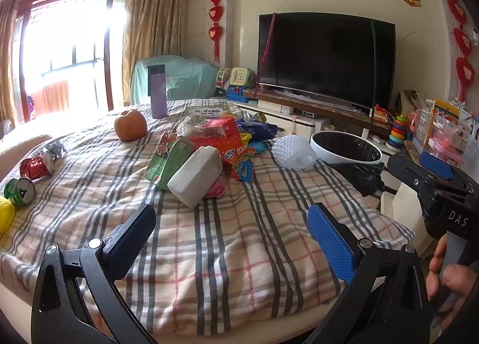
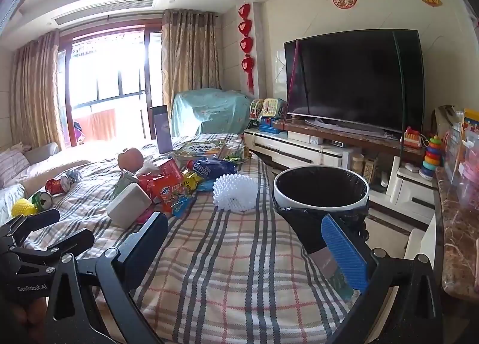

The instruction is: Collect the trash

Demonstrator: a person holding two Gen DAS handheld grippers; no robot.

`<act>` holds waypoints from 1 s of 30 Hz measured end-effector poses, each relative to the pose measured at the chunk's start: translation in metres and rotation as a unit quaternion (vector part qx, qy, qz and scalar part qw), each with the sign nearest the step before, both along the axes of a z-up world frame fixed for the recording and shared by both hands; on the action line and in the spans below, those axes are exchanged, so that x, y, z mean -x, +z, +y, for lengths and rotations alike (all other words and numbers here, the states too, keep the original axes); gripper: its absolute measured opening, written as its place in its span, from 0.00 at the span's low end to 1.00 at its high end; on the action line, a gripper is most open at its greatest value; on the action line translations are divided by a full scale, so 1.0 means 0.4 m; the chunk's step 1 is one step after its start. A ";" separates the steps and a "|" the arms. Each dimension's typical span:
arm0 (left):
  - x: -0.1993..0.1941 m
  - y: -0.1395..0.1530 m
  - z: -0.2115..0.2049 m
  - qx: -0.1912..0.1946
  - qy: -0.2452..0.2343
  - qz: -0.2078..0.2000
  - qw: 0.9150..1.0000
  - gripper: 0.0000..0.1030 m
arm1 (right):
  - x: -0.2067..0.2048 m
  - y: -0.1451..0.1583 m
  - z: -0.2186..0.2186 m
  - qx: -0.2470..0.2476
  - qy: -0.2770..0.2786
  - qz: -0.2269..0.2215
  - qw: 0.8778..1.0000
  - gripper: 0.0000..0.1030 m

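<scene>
A heap of snack wrappers [image 1: 227, 146] lies mid-table, with a white foam block [image 1: 196, 174] and a green carton [image 1: 167, 161] at its front. A white foam net [image 1: 292, 152] rests at the table's right edge, beside a white-rimmed bin [image 1: 329, 160] lined with a black bag. Crushed red [image 1: 37, 166] and green [image 1: 19, 191] cans lie at the left. My left gripper [image 1: 232, 215] hovers open over bare cloth, short of the foam block. My right gripper [image 2: 243, 221] is open too, empty, with the foam net [image 2: 236, 195] ahead and the bin [image 2: 320, 208] to its right.
An apple [image 1: 130, 125] and a purple bottle [image 1: 158, 91] stand at the back of the plaid cloth [image 1: 224, 254]. A yellow foam net [image 1: 6, 215] sits at the far left. A TV [image 1: 326, 56], a low cabinet and toys line the wall at the right.
</scene>
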State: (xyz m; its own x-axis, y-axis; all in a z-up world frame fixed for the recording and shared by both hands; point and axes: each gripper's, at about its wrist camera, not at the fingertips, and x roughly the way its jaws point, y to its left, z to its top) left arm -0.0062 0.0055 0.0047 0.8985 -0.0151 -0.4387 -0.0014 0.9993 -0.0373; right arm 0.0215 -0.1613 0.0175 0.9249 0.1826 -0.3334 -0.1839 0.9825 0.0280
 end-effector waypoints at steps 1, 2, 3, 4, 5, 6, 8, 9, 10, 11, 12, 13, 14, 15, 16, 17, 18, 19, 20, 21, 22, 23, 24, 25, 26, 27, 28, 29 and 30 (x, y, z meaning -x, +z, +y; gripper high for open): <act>0.000 -0.001 0.000 0.000 -0.001 -0.001 1.000 1.00 | 0.001 0.000 0.000 0.000 0.000 0.000 1.000 1.00; 0.001 -0.003 0.000 0.000 -0.002 -0.001 1.000 1.00 | -0.001 0.000 0.001 -0.001 0.000 0.000 1.000 1.00; -0.001 -0.004 -0.001 -0.001 -0.003 -0.002 1.000 1.00 | -0.001 0.000 0.000 -0.001 0.001 0.000 1.000 1.00; -0.001 -0.003 -0.002 -0.002 -0.003 -0.002 1.000 1.00 | -0.001 0.000 0.000 -0.001 0.001 0.000 1.000 1.00; -0.001 -0.004 -0.001 -0.002 -0.003 -0.002 1.000 1.00 | -0.001 0.000 0.000 -0.002 0.001 0.000 1.000 1.00; -0.001 -0.004 -0.001 -0.002 -0.003 -0.001 1.000 1.00 | -0.002 -0.001 0.001 -0.003 0.002 0.000 1.000 1.00; 0.000 -0.004 -0.002 -0.001 -0.002 -0.002 1.000 1.00 | -0.001 0.000 0.002 -0.003 0.002 0.001 1.000 1.00; -0.001 -0.005 -0.002 -0.001 -0.002 -0.001 1.000 1.00 | 0.000 0.003 0.006 -0.003 0.002 0.001 1.000 1.00; -0.001 -0.005 -0.003 -0.001 -0.002 -0.001 1.000 1.00 | 0.000 0.003 0.007 -0.003 0.002 0.001 1.000 1.00; -0.001 -0.004 -0.003 0.000 -0.003 -0.001 1.000 1.00 | 0.000 0.003 0.008 -0.003 0.003 0.001 1.000 1.00; -0.001 -0.005 -0.004 0.000 -0.002 -0.001 1.000 1.00 | 0.000 0.002 0.005 -0.003 0.002 0.001 1.000 1.00; -0.001 -0.005 -0.004 0.000 -0.002 0.000 1.000 1.00 | 0.000 0.002 0.007 -0.003 0.003 0.001 1.000 1.00; -0.001 -0.005 -0.004 0.000 -0.002 -0.001 1.000 1.00 | -0.001 0.002 0.008 -0.003 0.003 0.001 1.000 1.00; -0.001 -0.005 -0.005 0.000 -0.002 0.000 1.000 1.00 | -0.001 0.001 0.009 -0.003 0.003 0.002 1.000 1.00; -0.001 -0.006 -0.003 0.000 -0.003 -0.001 1.000 1.00 | -0.002 0.000 0.011 -0.003 0.004 0.002 1.000 1.00; -0.001 -0.006 -0.003 0.000 -0.003 -0.001 1.000 1.00 | -0.003 0.000 0.012 -0.003 0.004 0.003 1.000 1.00; -0.001 -0.006 -0.004 0.000 -0.003 -0.001 1.000 1.00 | -0.003 -0.002 0.008 -0.003 0.004 0.004 1.000 1.00; -0.001 -0.005 -0.004 0.000 -0.002 -0.001 1.000 1.00 | -0.003 -0.002 0.010 -0.004 0.004 0.005 1.000 1.00; -0.001 -0.005 -0.004 0.000 -0.003 -0.001 1.000 1.00 | -0.004 -0.004 0.007 -0.005 0.005 0.005 1.000 1.00; -0.002 -0.006 -0.004 0.000 -0.003 -0.001 1.000 1.00 | -0.003 -0.003 0.008 -0.004 0.005 0.005 1.000 1.00; -0.001 -0.006 -0.004 0.000 -0.002 -0.001 1.000 1.00 | -0.003 -0.003 0.010 -0.004 0.005 0.004 1.000 1.00; -0.001 -0.005 -0.003 0.000 -0.002 0.000 1.000 1.00 | -0.002 -0.003 0.011 -0.005 0.005 0.004 1.000 1.00; -0.001 -0.006 -0.003 0.000 -0.002 0.000 1.000 1.00 | -0.003 -0.003 0.009 -0.005 0.005 0.004 1.000 1.00; -0.001 -0.006 -0.003 0.001 -0.003 -0.001 1.000 1.00 | -0.005 -0.004 0.008 -0.005 0.005 0.005 1.000 1.00; -0.001 -0.006 -0.003 0.001 -0.003 -0.001 1.000 1.00 | -0.007 -0.006 0.008 -0.005 0.005 0.006 1.000 1.00; -0.001 -0.006 -0.004 0.000 -0.003 -0.001 1.000 1.00 | -0.008 -0.007 0.009 -0.005 0.006 0.007 1.000 1.00; -0.001 -0.006 -0.004 0.000 -0.003 -0.001 1.000 1.00 | -0.008 -0.008 0.008 -0.005 0.006 0.007 1.000 1.00; -0.001 -0.006 -0.003 0.001 -0.004 -0.001 1.000 1.00 | -0.010 -0.009 0.008 -0.006 0.006 0.007 1.000 1.00; -0.002 -0.007 -0.004 0.001 -0.004 -0.001 1.000 1.00 | -0.010 -0.009 0.009 -0.005 0.006 0.007 1.000 1.00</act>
State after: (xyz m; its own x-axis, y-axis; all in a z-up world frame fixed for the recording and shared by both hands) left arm -0.0056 0.0040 0.0020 0.8989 -0.0230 -0.4376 0.0065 0.9992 -0.0391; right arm 0.0255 -0.1576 0.0137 0.9176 0.1979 -0.3447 -0.1958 0.9798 0.0413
